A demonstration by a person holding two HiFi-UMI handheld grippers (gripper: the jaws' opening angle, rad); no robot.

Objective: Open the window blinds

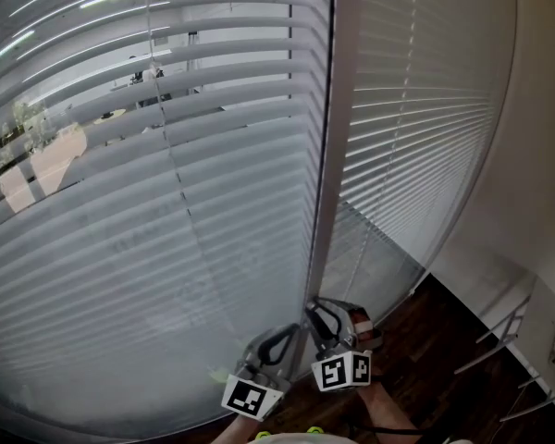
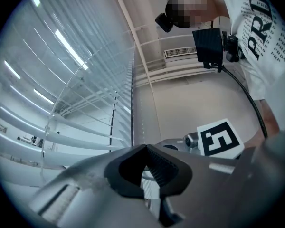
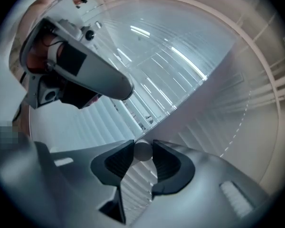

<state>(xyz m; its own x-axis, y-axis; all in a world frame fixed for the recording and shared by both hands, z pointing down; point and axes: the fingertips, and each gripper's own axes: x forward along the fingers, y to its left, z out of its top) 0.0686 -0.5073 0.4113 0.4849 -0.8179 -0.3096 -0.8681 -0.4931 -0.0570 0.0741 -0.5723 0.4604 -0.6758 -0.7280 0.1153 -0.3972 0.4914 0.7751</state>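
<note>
My right claw [image 3: 143, 146] was clamped on the wand [image 3: 143, 152], a smooth, pale, round rod seen end-on, pinched between the two ribbed black pads. My left claw [image 2: 145, 147] had its pad tips touching, with a hollow behind them. I could not tell whether anything was pinched there. From the head view, both claws sat low and near, the left claw [image 1: 282, 339] just beside the right claw [image 1: 326, 314], each a grey moulded shell carrying one white cube with black square markers. They were against the foot of a tall, flat grey post [image 1: 339, 109]. There were two blinds, one on each side of that post, both made of thin, glossy, pale horizontal slats. The left blind [image 1: 120, 248] had wider gaps far up, where an office and ceiling lights showed through glass. The right blind [image 1: 425, 100] lay flatter and more closed. One thin cord [image 1: 171, 155] ran down the left blind. A beaded chain [image 3: 242, 122] hung by the other one. The floor [image 1: 444, 359] at the near right was dark wood, and a plain white wall [image 1: 546, 155] closed the right side. My white printed shirt [image 2: 256, 32] showed in the left gripper view.
</note>
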